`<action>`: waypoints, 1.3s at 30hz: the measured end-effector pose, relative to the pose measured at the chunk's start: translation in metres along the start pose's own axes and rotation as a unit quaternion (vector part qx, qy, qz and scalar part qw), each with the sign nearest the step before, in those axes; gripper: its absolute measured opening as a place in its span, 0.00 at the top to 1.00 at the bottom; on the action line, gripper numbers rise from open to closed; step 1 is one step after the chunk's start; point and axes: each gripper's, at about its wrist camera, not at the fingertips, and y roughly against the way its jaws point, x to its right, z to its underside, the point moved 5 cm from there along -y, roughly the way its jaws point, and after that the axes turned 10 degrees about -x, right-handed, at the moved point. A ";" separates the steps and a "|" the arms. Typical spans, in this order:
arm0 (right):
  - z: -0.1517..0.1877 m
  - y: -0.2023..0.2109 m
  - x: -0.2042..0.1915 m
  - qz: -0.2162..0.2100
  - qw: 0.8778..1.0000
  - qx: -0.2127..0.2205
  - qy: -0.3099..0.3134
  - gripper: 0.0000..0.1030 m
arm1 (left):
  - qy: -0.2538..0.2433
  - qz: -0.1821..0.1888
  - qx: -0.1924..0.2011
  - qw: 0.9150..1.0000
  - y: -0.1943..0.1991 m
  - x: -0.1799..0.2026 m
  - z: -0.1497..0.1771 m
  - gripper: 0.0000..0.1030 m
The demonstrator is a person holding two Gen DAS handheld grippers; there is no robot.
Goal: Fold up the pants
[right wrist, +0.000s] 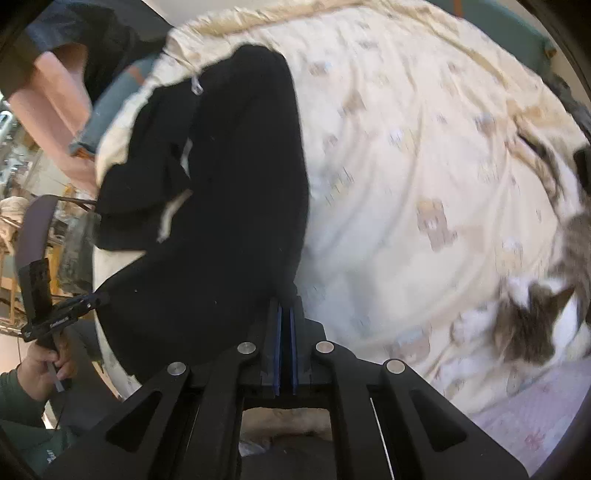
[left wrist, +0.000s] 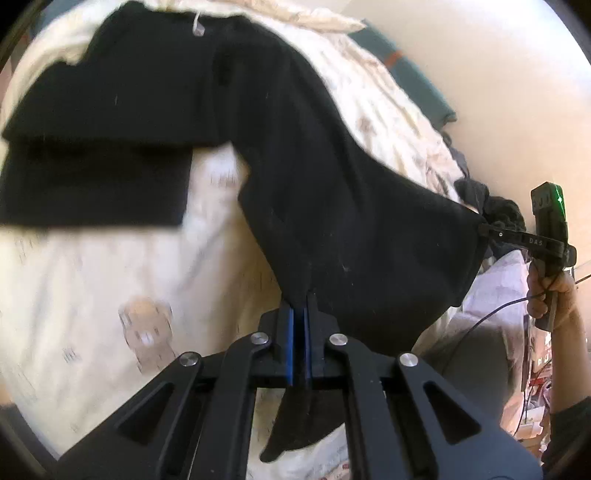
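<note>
Black linkage arms fill the foreground of both wrist views. Cream bedspread (right wrist: 424, 155) with a faded print: covers the bed and carries everything else. Black pants (left wrist: 295, 155): one leg lies flat across the cover, the other end is raised off it and stretched between two grips. Cat (right wrist: 532, 317) (grey and white, at the bed's near edge, well apart from the cloth). Left gripper (left wrist: 300, 308): clenched on the hem edge. Right gripper (right wrist: 285, 301): clamped on the neighbouring corner. White drawstring (left wrist: 197, 26): at the far waistband. Step in hand, by my reading: lifting the leg end. Next: carry both corners together toward the waistband, keeping the edge taut.
</note>
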 end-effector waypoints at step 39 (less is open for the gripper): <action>-0.251 -0.124 0.095 0.094 0.990 0.067 -0.083 0.41 | -0.002 -0.246 0.033 0.969 -0.083 -0.085 -0.273 0.29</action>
